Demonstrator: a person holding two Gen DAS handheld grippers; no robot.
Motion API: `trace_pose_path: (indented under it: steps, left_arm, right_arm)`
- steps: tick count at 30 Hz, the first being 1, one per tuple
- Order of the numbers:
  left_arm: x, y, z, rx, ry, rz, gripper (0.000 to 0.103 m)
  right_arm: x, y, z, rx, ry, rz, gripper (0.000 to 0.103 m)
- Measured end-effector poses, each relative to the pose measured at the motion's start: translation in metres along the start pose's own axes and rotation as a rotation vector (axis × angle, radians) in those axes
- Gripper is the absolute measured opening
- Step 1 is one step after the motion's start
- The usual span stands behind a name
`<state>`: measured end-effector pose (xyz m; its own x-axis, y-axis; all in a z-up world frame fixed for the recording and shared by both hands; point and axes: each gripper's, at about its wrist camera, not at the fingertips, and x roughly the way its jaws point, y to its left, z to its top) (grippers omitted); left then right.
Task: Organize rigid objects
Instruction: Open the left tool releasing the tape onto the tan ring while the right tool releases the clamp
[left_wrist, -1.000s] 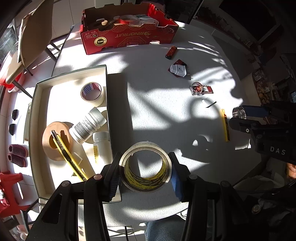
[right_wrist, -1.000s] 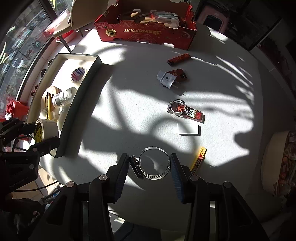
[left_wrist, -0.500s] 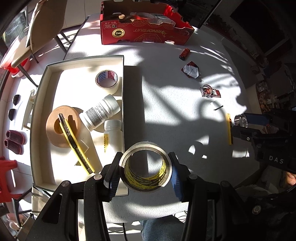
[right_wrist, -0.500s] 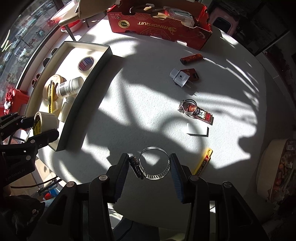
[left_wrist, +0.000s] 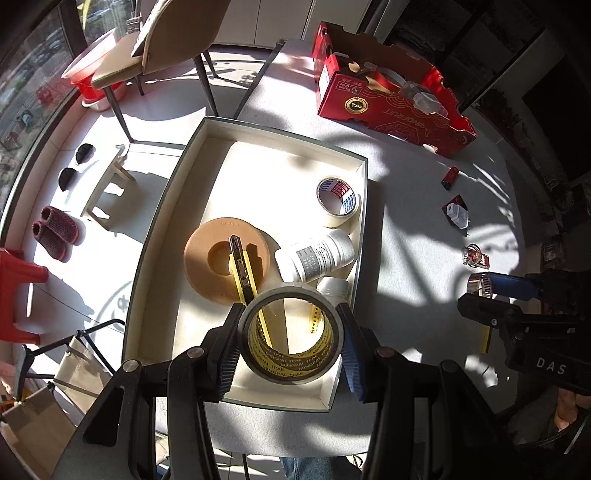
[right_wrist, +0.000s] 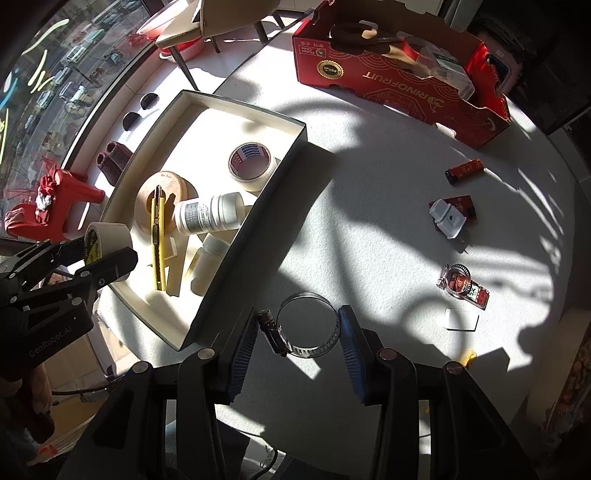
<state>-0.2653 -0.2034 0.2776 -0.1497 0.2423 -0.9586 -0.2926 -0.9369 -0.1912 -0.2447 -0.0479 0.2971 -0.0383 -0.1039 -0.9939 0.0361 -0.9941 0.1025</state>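
Note:
My left gripper (left_wrist: 290, 343) is shut on a tape roll with yellow printed lining (left_wrist: 295, 363), held above the near end of the white tray (left_wrist: 177, 236). The roll also shows in the right wrist view (right_wrist: 107, 242). In the tray lie a brown disc (left_wrist: 207, 258), a yellow utility knife (left_wrist: 242, 271), two white bottles (left_wrist: 314, 254) and a masking tape roll (left_wrist: 338, 201). My right gripper (right_wrist: 295, 334) is shut on a metal hose clamp (right_wrist: 308, 345), held above the table right of the tray (right_wrist: 255, 236).
A red cardboard box (right_wrist: 399, 74) with items stands at the back of the white table. Loose on the table: a red lighter (right_wrist: 465, 170), a white plug adapter (right_wrist: 448, 218), a small packet (right_wrist: 463, 284), a white card (right_wrist: 461, 319), a yellow cutter (right_wrist: 467, 358). A chair (left_wrist: 173, 48) stands beyond the tray.
My left gripper has carried the tape roll leftward from beside the tray's edge to over the tray's near end. My right gripper with the hose clamp has moved left, closer to the tray.

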Motion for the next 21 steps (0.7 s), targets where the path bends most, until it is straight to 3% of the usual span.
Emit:
trace_pose_path:
  steps: [13, 21]
  left_arm:
    - [0.009, 0.047, 0.049, -0.167, -0.042, 0.068, 0.052]
    - [0.025, 0.055, 0.070, -0.201, -0.027, 0.132, 0.052]
  right_arm:
    - [0.004, 0.060, 0.094, -0.074, -0.069, 0.062, 0.046]
    - [0.019, 0.072, 0.133, -0.060, -0.077, 0.073, 0.046]
